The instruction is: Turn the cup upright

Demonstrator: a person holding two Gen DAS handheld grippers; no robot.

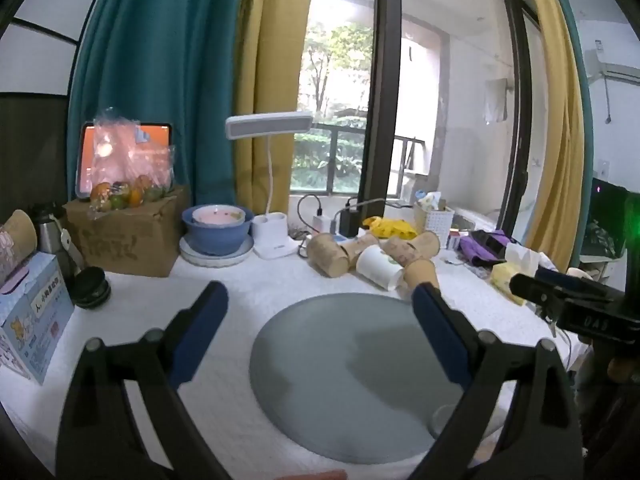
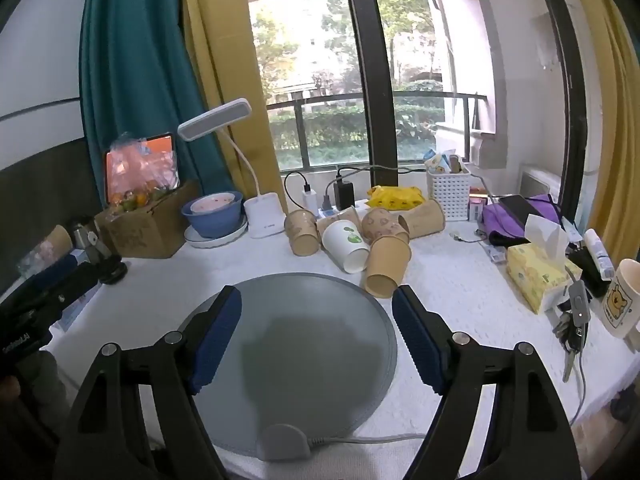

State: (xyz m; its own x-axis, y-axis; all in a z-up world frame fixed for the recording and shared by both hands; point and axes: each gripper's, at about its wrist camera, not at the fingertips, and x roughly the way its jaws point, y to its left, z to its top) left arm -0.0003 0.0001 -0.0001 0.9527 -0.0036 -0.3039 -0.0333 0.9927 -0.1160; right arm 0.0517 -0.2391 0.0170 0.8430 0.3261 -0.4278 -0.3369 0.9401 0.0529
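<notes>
Several paper cups lie tipped in a pile at the back of the white table. A white cup with a green print (image 2: 346,245) (image 1: 378,266) lies on its side in the middle of it. A plain brown cup (image 2: 387,266) (image 1: 422,273) lies on its side just behind the round grey mat (image 2: 320,344) (image 1: 340,364). More brown cups (image 2: 303,232) (image 1: 328,254) lie behind. My left gripper (image 1: 320,304) is open and empty above the mat. My right gripper (image 2: 317,306) is open and empty above the mat, short of the cups.
A blue bowl (image 2: 212,216) on a plate, a white desk lamp (image 2: 264,216), a cardboard box (image 2: 148,228), a white basket (image 2: 448,192), a yellow tissue box (image 2: 536,276), keys (image 2: 572,340) and a bear mug (image 2: 622,300) crowd the table's back and right. A blue carton (image 1: 28,320) stands at the left.
</notes>
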